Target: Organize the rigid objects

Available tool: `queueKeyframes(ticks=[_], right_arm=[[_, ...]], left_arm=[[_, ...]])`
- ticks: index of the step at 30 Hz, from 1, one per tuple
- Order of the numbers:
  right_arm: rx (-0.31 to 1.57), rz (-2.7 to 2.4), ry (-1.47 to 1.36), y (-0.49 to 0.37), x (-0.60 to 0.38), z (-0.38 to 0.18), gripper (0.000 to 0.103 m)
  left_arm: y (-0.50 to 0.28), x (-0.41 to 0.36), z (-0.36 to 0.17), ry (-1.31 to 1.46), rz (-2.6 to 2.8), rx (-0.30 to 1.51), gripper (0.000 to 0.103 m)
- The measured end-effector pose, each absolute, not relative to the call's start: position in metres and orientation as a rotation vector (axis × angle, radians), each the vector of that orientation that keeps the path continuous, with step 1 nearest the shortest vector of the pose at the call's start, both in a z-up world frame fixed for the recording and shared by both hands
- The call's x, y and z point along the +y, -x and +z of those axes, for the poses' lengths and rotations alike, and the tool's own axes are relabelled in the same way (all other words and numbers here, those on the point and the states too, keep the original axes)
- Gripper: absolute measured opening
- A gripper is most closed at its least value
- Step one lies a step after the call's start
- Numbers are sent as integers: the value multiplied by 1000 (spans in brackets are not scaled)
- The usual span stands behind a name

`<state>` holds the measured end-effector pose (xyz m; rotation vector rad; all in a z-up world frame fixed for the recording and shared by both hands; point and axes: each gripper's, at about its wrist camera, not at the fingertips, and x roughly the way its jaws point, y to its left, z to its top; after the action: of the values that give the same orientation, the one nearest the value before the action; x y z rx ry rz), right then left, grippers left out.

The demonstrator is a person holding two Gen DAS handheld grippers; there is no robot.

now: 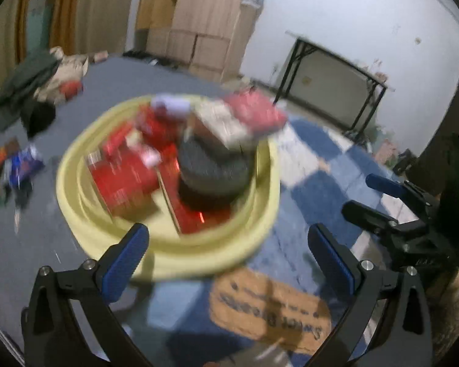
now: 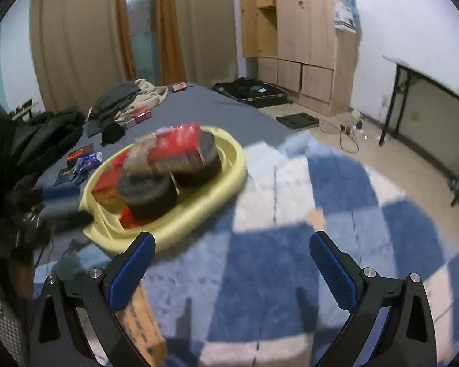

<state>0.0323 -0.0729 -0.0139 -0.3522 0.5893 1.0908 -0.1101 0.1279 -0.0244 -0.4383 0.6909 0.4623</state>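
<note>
A yellow oval basin (image 1: 85, 214) (image 2: 226, 150) sits on the bed, piled with red boxes (image 1: 122, 180) (image 2: 176, 145) and dark round tins (image 1: 212, 168) (image 2: 150, 194). My left gripper (image 1: 229, 241) stands open just in front of the basin's near rim, with nothing between its fingers. An orange box (image 1: 269, 309) (image 2: 140, 321) lies on the blanket below the left gripper. My right gripper (image 2: 231, 249) is open over the blue and white checked blanket (image 2: 290, 214), to the right of the basin. It also shows in the left wrist view as the right gripper (image 1: 364, 195).
Dark clothes (image 2: 46, 131) are heaped at the bed's far left. Small packets (image 1: 21, 165) (image 2: 82, 159) lie on the grey sheet left of the basin. A wooden cupboard (image 2: 300, 36) and a black-legged table (image 2: 428, 98) stand by the walls.
</note>
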Motion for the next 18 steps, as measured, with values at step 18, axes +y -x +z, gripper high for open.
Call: queueKeyframes(ticks=[18], right_arm=[[667, 999, 592, -19, -10, -88, 103]], left_arm=[[104, 120, -84, 401, 732, 870, 103]])
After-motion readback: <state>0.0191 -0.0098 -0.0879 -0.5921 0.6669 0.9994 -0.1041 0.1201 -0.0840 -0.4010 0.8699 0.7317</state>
